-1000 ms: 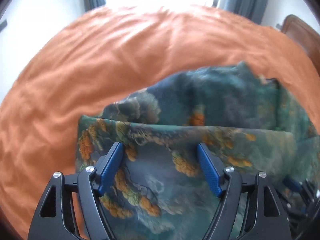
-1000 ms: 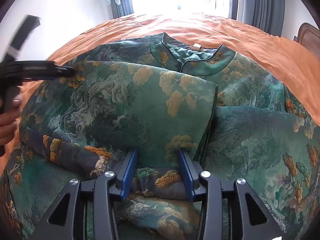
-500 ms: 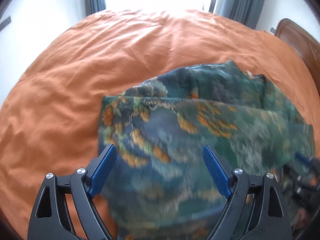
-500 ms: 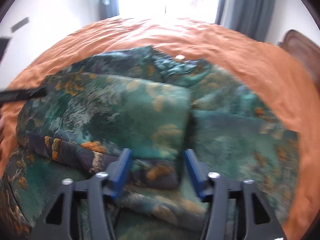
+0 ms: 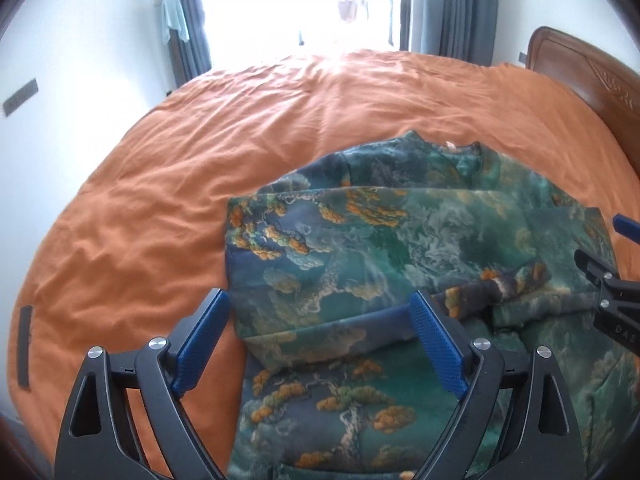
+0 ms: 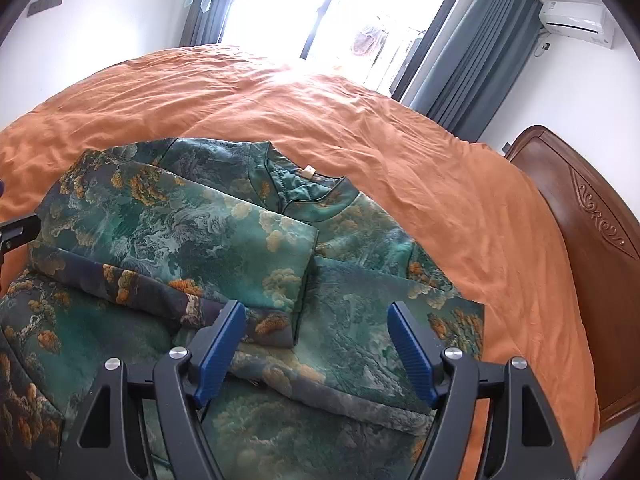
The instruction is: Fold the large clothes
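Note:
A large green garment (image 5: 384,248) printed with orange and teal trees lies partly folded on the orange bed (image 5: 200,152). Its left sleeve part is folded over the body, and its collar (image 6: 304,184) points to the window. My left gripper (image 5: 320,344) is open and empty above the garment's left edge. My right gripper (image 6: 316,348) is open and empty above the garment's lower middle (image 6: 340,320). The right gripper's tip also shows in the left wrist view (image 5: 612,280) at the right edge. The left gripper's tip shows in the right wrist view (image 6: 16,232) at the left edge.
The orange bedcover (image 6: 440,152) spreads around the garment. A brown wooden headboard (image 6: 592,240) stands at the right. A bright window with grey curtains (image 6: 468,48) is behind the bed. A white wall (image 5: 80,60) is on the left.
Both grippers have let go of the fabric, opened wider and pulled back and up. The folded garment now lies at rest on the bed.

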